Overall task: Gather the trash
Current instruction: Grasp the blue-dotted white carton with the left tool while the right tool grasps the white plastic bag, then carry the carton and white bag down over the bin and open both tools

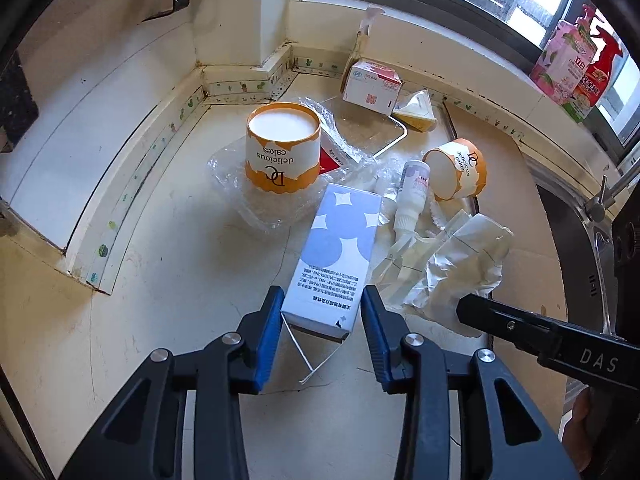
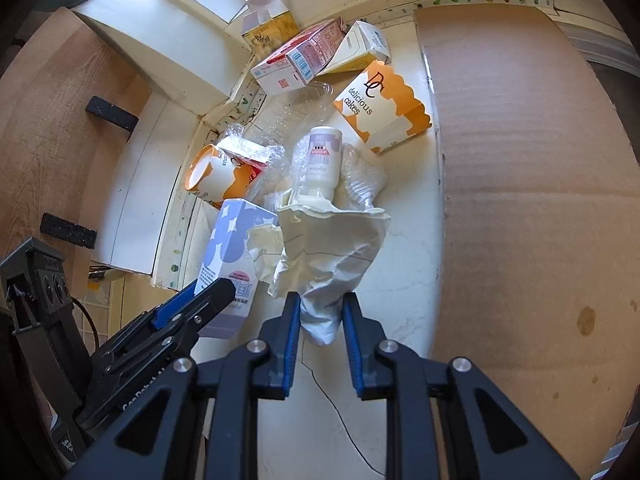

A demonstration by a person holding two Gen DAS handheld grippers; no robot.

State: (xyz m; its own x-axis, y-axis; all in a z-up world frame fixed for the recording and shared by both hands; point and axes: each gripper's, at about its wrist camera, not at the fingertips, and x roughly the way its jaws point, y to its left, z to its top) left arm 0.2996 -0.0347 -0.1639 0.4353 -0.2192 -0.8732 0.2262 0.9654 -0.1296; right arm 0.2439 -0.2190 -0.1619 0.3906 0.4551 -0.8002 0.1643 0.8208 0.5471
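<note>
The left gripper (image 1: 322, 308) has its blue fingers (image 1: 267, 336) spread wide, one on each side of the near end of the tall white box with pale purple circles (image 1: 334, 256). The fingers look very close to the box sides, but I cannot tell if they touch yet. The box lies flat on the cream surface (image 1: 160, 280), near its front edge. It looks like thin card, so it is likely light and empty. A soft squeeze across the short end should do; a hard one could crush it.

The right gripper (image 2: 320, 320) has its fingers closer together, around the near tip of the crumpled white paper bag (image 2: 332, 248). They seem to pinch it, though not tightly. The paper is soft and floppy, so it will bend and hang down when lifted. Holding a thick bunched part is best.

Farther back a small white plastic bottle (image 2: 320, 160) lies with its neck on the paper, so it may roll when the paper moves. Around it is clear crinkly plastic wrap (image 1: 256, 204), which is slippery. Two orange and white paper cake cups (image 1: 284, 148) and a red and white carton (image 2: 300, 60) sit toward the back corner. A flat brown cardboard sheet (image 2: 520, 200) covers the right side.
</note>
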